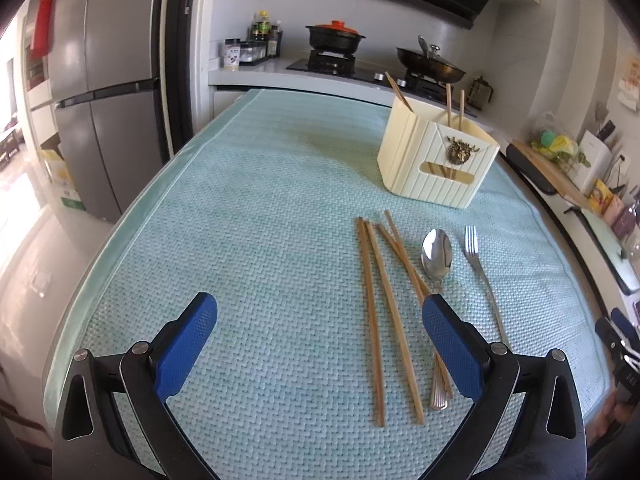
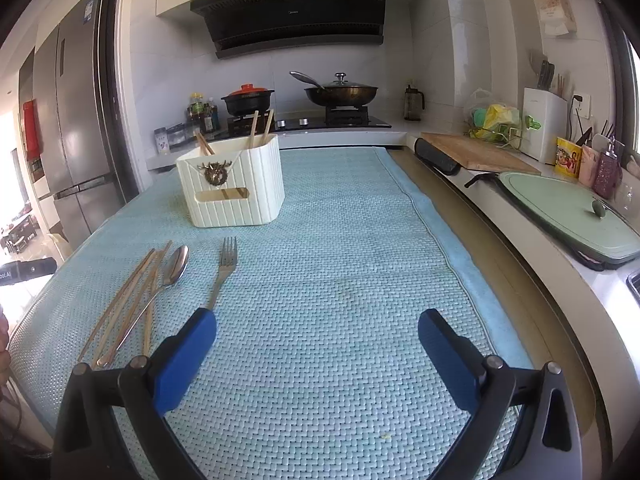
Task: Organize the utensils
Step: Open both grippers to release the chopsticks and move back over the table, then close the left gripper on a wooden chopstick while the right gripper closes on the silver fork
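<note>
1. Left gripper (image 1: pixel 320 320): jaws wide apart, nothing between them. It hovers over the mat (image 1: pixel 248 208), low and near the front edge.
2. Right gripper (image 2: pixel 318 330): jaws wide apart, also empty. Bare mat lies straight ahead of it.
3. Loose utensils lie flat on the mat in one group: chopsticks (image 1: pixel 374 320), spoon (image 1: pixel 437 256), fork (image 1: pixel 478 264).
4. Bearing from the left gripper: the group lies ahead and to its right; the right finger hides part of the spoon handle and of one chopstick.
5. Bearing from the right gripper: the group lies ahead and to its left; the fork handle runs toward the left finger and ends near it.
6. Long axes: all pieces run roughly front to back, heads toward the holder (image 1: pixel 436 160). The two right-hand chopsticks cross each other, and one passes under or beside the spoon handle; which is uncertain.
7. The holder stands upright beyond the group, well apart from the tips. Several chopsticks already stand in it.
8. Judgement: the fork is the outermost piece on the right side and lies free of the others, so it suits the right gripper. The two left chopsticks suit the left gripper.
9. Judgement: a grasp needs the jaws set across the piece's axis.
10. Clearance: open mat lies left of the chopsticks and right of the fork. The mat's front edge is close to the handle ends.
</note>
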Demonstrator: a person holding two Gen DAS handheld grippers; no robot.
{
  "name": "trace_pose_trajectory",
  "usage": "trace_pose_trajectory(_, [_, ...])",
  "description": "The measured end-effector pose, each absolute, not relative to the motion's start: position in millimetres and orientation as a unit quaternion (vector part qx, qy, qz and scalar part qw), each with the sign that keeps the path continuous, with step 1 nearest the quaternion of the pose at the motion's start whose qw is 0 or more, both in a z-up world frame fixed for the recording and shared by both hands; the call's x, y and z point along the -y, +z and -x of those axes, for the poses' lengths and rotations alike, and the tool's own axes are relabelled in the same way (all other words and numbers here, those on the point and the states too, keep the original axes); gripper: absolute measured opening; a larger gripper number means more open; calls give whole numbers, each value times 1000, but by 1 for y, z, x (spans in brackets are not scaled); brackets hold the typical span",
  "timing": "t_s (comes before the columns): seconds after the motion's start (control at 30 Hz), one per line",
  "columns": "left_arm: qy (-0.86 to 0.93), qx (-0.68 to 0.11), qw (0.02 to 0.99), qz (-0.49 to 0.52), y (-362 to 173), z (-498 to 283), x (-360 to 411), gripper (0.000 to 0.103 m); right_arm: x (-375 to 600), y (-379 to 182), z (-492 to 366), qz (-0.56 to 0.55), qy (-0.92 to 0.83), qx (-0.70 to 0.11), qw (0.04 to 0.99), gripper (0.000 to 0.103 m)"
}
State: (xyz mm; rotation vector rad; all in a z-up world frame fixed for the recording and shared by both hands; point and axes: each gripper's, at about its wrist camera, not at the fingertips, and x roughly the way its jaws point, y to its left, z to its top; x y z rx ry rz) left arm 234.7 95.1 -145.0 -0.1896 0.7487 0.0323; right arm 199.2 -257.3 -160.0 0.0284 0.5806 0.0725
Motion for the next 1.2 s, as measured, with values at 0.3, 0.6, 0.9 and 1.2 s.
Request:
trace_pose_trajectory(0.3, [14, -402, 912, 82, -177, -238, -99, 102, 242, -170, -197, -7, 53, -311, 949, 103])
trace_pose_trajectory(0.6, [-15, -422, 906, 33, -187, -261, -78, 102, 216, -171, -215, 14, 92, -328, 940, 103])
trace_pose_trajectory(0.9, [-7, -456, 890, -4, -205, -292, -71, 102, 175, -184, -270, 32, 141, -375, 916, 87])
trace_pose_trajectory(1.2, [-5, -476, 879, -29, -217, -323, -63, 102, 154, -213, -322, 26, 152, -434, 888, 75])
